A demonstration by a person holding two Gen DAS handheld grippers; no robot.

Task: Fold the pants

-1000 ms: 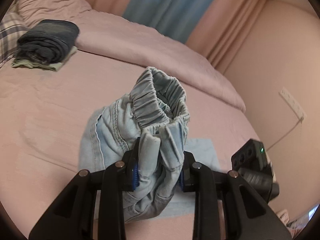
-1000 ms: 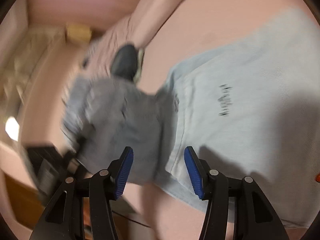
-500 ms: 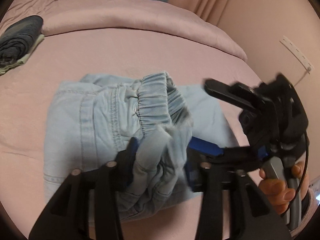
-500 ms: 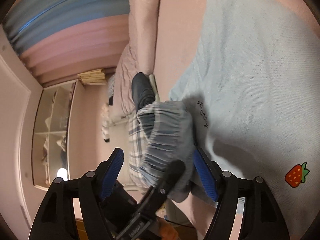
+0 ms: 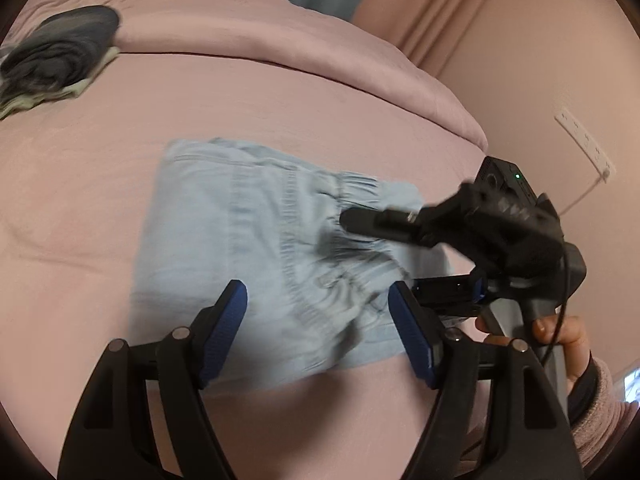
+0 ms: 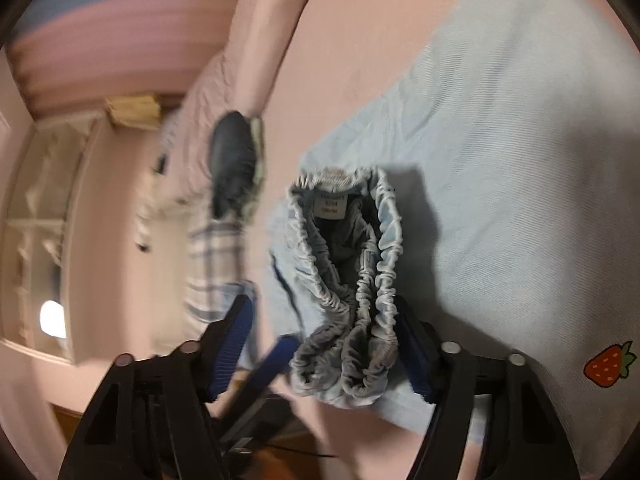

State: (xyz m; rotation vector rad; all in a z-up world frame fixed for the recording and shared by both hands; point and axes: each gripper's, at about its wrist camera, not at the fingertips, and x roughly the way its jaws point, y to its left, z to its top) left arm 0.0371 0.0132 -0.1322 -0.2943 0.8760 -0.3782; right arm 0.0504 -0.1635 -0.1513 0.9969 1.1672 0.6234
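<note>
On the pink bed (image 5: pixel 100 184), mid-frame, lies the folded light-blue denim pants w/ elastic waistband (image 5: pixel 248 264): soft, light, floppy, so best taken at the thick gathered waistband. Left hand-held gripper (image 5: pixel 318 320) is now apart and empty; 0.5 s ago it clamped the bundle. Right hand-held gripper (image 6: pixel 324 344) has the waistband between its pads, not fully pinched.
</note>
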